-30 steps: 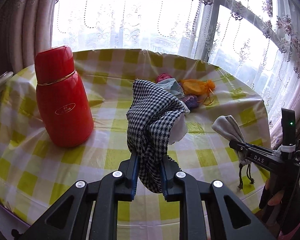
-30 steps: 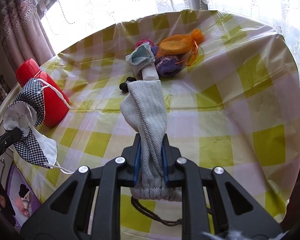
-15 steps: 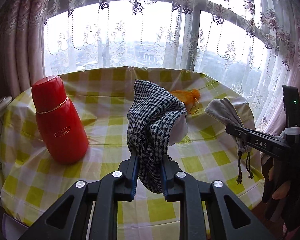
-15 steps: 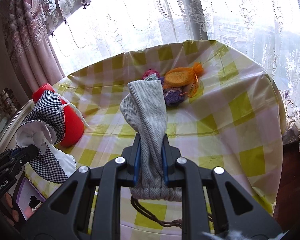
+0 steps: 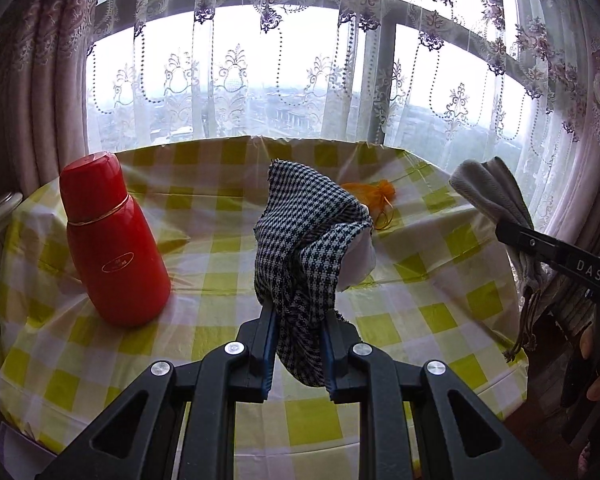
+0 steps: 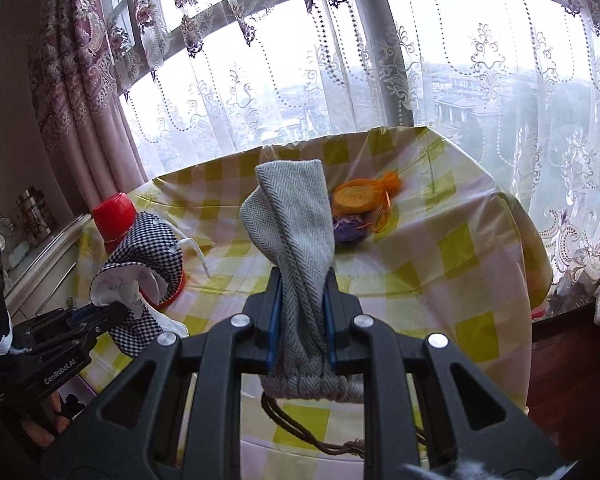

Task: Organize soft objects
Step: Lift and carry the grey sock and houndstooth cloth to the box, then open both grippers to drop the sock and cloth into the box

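My left gripper [image 5: 298,334] is shut on a black-and-white houndstooth face mask [image 5: 308,240] with a white lining, held above the near part of the table. It also shows in the right wrist view [image 6: 148,256]. My right gripper [image 6: 300,300] is shut on a grey herringbone drawstring pouch [image 6: 296,220], also lifted above the table; the pouch shows at the right of the left wrist view [image 5: 488,188]. An orange mesh pouch [image 6: 364,198] and a purple knitted item [image 6: 350,230] lie on the far side of the table.
A red thermos bottle [image 5: 108,240] stands upright on the left of the round table with a yellow-and-white checked cloth [image 5: 440,276]. Lace curtains and a window are behind the table. A white cabinet edge [image 6: 40,256] is at the left.
Both grippers have risen and drawn back from the table with their items still gripped. The table looks farther away and more window shows.
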A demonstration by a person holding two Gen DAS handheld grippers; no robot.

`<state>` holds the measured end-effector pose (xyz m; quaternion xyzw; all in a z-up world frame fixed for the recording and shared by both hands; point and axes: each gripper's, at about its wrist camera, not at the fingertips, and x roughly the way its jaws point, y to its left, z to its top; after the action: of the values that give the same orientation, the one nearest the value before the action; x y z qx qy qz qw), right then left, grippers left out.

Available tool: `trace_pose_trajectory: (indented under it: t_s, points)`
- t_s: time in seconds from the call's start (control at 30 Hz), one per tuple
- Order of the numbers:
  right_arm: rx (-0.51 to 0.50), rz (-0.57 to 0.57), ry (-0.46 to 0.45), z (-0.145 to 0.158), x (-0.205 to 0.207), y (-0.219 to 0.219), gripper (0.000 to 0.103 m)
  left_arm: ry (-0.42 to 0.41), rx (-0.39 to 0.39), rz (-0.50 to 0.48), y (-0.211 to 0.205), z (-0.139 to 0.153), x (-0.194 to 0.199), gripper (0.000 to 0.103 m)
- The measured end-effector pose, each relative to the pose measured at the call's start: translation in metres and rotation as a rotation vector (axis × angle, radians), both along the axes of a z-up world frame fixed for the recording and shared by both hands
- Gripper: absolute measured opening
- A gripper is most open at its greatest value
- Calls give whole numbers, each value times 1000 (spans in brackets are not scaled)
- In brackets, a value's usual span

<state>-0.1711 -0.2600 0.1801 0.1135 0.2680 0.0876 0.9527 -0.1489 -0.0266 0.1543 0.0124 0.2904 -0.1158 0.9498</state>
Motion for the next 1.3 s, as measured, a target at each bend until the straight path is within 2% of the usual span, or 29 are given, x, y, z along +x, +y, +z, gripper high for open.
trace_pose_trajectory:
  t_s: [0.23,0.43,0.6,0.77,0.9,0.97,1.13,1.3]
  points:
    - [-8,35,-39,5,-27,-2,22,34,21,-28,18,6,-11,20]
    - [17,108,-20,-1,-23,10,22,83,-15,-10,65,1,-34,20]
    - [-37,228,-39,6,-26,50,22,117,-93,52,124,-11,-73,21]
    - [-89,396,-37,6,-18,113,22,84,-64,171,172,-23,-111,23]
    - [-94,537,-42,6,-15,165,22,64,-153,312,219,-28,-132,23]
    - [-86,623,-27,3,-18,195,22,52,-166,386,240,-32,-146,23]
    - [-176,844,-3,-17,-48,275,22,66,-183,549,292,-50,-180,23]
    - [-248,1042,22,-34,-80,339,22,83,-189,677,326,-72,-213,23]
